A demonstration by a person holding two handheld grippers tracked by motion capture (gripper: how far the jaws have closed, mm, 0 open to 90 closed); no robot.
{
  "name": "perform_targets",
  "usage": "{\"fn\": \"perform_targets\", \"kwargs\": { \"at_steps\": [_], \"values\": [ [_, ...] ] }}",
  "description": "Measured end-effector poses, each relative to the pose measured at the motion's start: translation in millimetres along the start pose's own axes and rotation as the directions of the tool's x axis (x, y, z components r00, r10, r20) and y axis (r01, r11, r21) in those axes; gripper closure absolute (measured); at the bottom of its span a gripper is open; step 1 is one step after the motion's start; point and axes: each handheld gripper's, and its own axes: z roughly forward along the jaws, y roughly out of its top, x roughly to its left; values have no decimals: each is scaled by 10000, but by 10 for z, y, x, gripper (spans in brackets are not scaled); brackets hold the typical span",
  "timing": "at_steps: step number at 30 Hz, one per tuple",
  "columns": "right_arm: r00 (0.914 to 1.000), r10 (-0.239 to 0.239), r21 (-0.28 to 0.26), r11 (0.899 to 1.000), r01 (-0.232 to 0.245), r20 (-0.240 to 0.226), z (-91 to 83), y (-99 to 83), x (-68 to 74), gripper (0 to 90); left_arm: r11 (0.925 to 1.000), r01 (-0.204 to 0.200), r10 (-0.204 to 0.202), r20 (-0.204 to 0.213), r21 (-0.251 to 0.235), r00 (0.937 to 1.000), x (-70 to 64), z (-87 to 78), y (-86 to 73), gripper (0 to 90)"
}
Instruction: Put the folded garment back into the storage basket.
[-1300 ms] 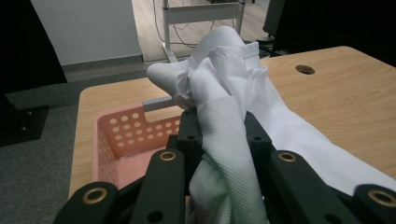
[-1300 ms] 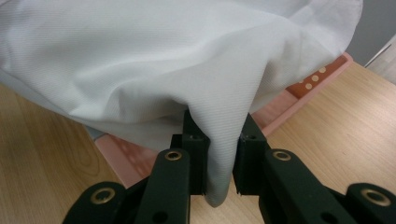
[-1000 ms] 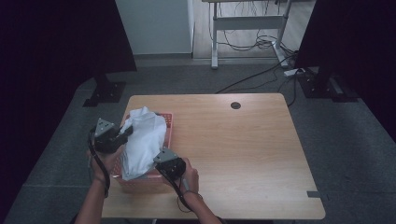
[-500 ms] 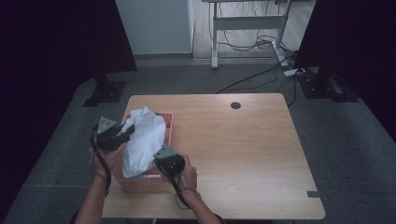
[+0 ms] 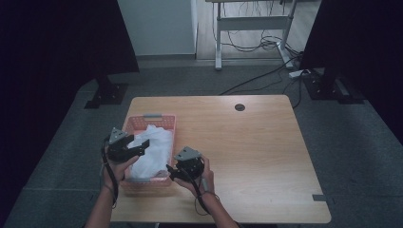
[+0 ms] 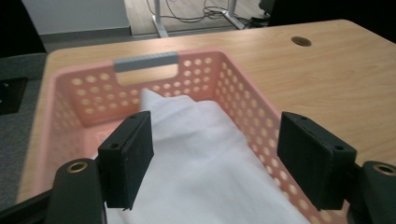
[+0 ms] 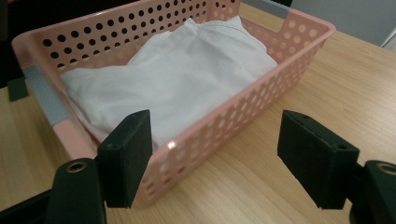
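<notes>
White cloth in pink basket; no readable markings.
Left gripper and right gripper fingers wide open, empty; cloth's near end cut off.

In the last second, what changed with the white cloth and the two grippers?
The white cloth, earlier held up above the pink basket, now lies down inside it. Both grippers have let it go: the left gripper hangs open over the cloth, and the right gripper has drawn back, open, outside the basket's near wall. The basket and table stayed put.
</notes>
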Motion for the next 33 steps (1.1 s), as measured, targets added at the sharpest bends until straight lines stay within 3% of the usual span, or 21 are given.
{"fn": "perform_targets", "kwargs": {
  "at_steps": [5, 8, 15, 23, 29, 33],
  "values": [
    [9997, -70, -73, 10000, 69, -227, -181, -86, -104, 273, 9998, -220, 219, 431, 20, 9988, -185, 14, -73, 281],
    [9997, 11, -225, 9997, -16, -240, -317, -150, -180, 272, 9984, -557, 555, 676, 8, 9962, -311, 5, -111, 287],
    [9997, 99, -408, 9991, -108, -238, -685, -366, -377, 280, 9960, -881, 894, 1235, -158, 9883, -633, -22, -199, 281],
    [10000, 32, -358, 9994, -34, -55, -1121, -700, -575, 295, 9914, -1280, 1307, 1756, -267, 9757, -1034, -37, -405, 280],
    [9995, 115, -255, 9996, -108, 300, -1429, -989, -705, 297, 9902, -1353, 1395, 2207, -340, 9653, -1287, -85, -577, 279],
    [9987, 167, -49, 9999, -165, 492, -1585, -1179, -763, 297, 9849, -1712, 1723, 2337, -252, 9569, -1436, -93, -714, 275]
  ]
}}
